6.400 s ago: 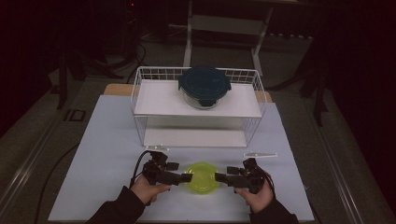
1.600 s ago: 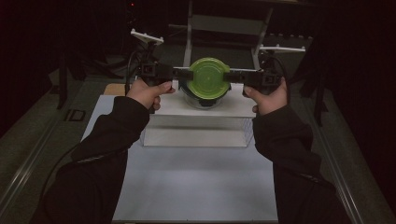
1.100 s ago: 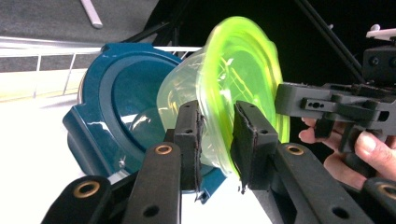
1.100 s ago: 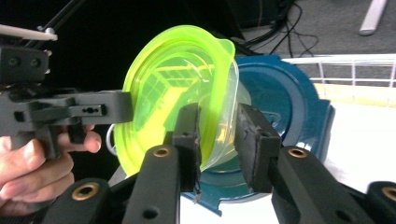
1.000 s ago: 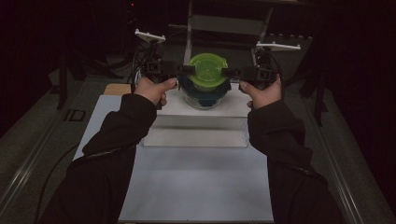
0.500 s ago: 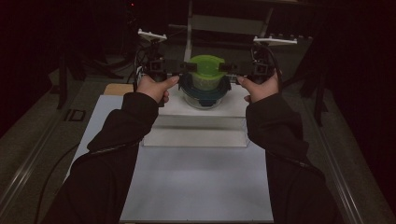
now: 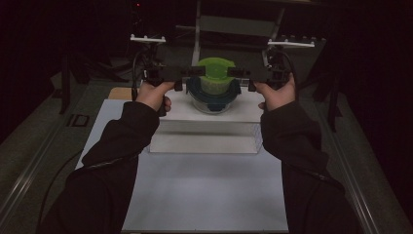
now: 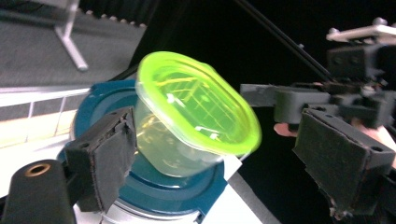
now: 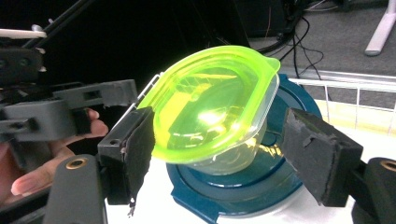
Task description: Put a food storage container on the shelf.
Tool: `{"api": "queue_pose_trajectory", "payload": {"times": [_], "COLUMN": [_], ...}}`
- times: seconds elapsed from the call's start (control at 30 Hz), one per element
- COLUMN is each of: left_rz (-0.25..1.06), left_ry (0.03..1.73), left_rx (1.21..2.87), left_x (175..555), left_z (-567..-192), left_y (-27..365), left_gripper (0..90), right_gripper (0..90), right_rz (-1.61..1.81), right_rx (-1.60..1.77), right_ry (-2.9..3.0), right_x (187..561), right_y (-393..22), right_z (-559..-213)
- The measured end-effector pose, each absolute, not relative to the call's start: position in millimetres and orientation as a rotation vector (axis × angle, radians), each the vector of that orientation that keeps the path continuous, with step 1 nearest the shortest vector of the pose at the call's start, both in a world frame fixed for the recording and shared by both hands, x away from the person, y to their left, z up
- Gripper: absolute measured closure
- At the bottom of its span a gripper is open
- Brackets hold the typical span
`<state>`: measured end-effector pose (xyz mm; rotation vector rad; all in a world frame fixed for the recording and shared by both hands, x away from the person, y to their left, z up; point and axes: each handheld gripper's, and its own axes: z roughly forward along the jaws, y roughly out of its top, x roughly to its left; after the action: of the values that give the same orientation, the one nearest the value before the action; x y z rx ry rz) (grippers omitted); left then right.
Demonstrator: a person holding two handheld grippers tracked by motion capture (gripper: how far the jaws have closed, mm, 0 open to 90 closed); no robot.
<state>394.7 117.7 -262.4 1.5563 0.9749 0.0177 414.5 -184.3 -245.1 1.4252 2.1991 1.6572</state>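
A clear tub with a yellow-green lid (image 7: 213, 73) rests tilted on the dark teal lid of a glass container (image 7: 212, 93), on top of the white rack (image 7: 234, 113). My left gripper (image 7: 189, 73) and right gripper (image 7: 237, 73) flank the tub from either side. Both have just been opening, with the tub between their jaws. In the left gripper view the tub (image 8: 196, 121) leans by the left pad (image 8: 109, 158), while the right pad (image 8: 341, 158) stands well off. In the right gripper view the tub (image 9: 215, 107) sits between spread pads (image 9: 322, 158).
The rack stands at the back of a white table sheet (image 7: 204, 190), with a wire rail (image 9: 355, 93) along its edge. A person's dark sleeves (image 7: 122, 161) reach over the sheet. Metal stand legs (image 7: 197, 34) rise behind the rack in the dark.
The tub was lifted from the table's front up to the rack and lowered onto the teal lid. Both grippers' jaws have since spread apart around it.
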Motion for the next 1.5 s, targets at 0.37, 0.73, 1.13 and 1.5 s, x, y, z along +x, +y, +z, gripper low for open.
{"api": "queue_pose_trajectory", "payload": {"times": [0.37,0.73,1.13,1.5], "left_rz": [0.14,0.191,0.192,0.211], "left_ry": [0.864,0.801,0.715,0.641], "left_rx": [1.595,1.634,1.693,1.779], "left_x": [364,338,300,263], "left_z": [-270,-288,-321,-358], "left_y": [124,124,116,105], "left_gripper": [0.8,0.8,0.8,0.8], "right_gripper": [22.7,21.9,21.6,20.4], "right_rz": [1.653,1.654,1.713,1.756], "right_rx": [1.293,1.235,1.169,1.117], "right_ry": [2.217,2.258,2.299,2.3], "right_x": [390,368,333,305], "right_y": [-183,-185,-191,-205], "right_z": [-247,-269,-303,-346]}}
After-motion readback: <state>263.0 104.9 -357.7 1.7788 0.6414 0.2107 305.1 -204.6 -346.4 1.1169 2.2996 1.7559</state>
